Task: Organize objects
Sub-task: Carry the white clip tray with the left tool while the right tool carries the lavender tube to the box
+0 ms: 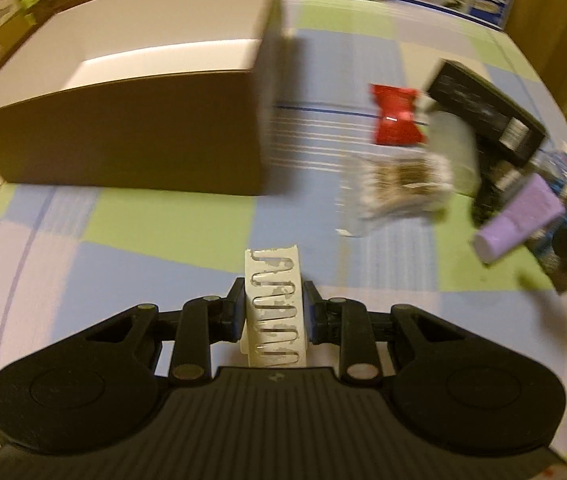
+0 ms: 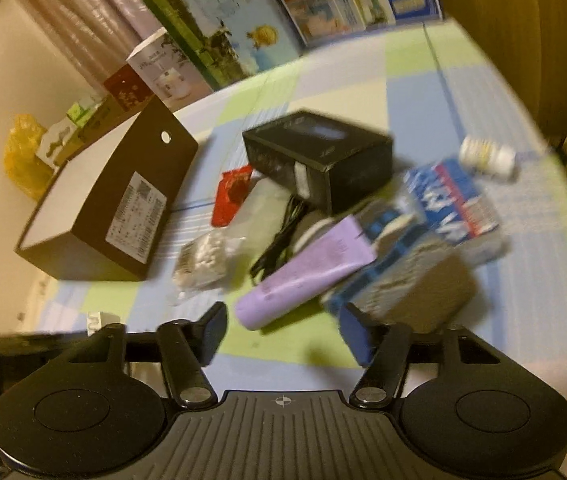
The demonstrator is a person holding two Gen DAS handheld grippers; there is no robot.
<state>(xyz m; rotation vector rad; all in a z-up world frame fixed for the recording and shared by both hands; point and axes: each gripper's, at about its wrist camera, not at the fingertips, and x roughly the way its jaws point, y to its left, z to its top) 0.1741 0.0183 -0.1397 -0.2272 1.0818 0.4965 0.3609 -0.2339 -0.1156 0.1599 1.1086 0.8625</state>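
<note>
My left gripper is shut on a white card of metal paper clips, which it holds upright over the checked cloth, in front of the open brown box with its white inside. In the right wrist view my right gripper stands open just short of the near end of a purple tube, with nothing pressed between its fingers. The tube lies slanted on a pile of items. The brown box sits to the left of that pile.
The pile holds a black box, a red packet, a bag of cotton swabs, a black cable, blue-and-white packets and a small white bottle. Boxes and books line the far edge.
</note>
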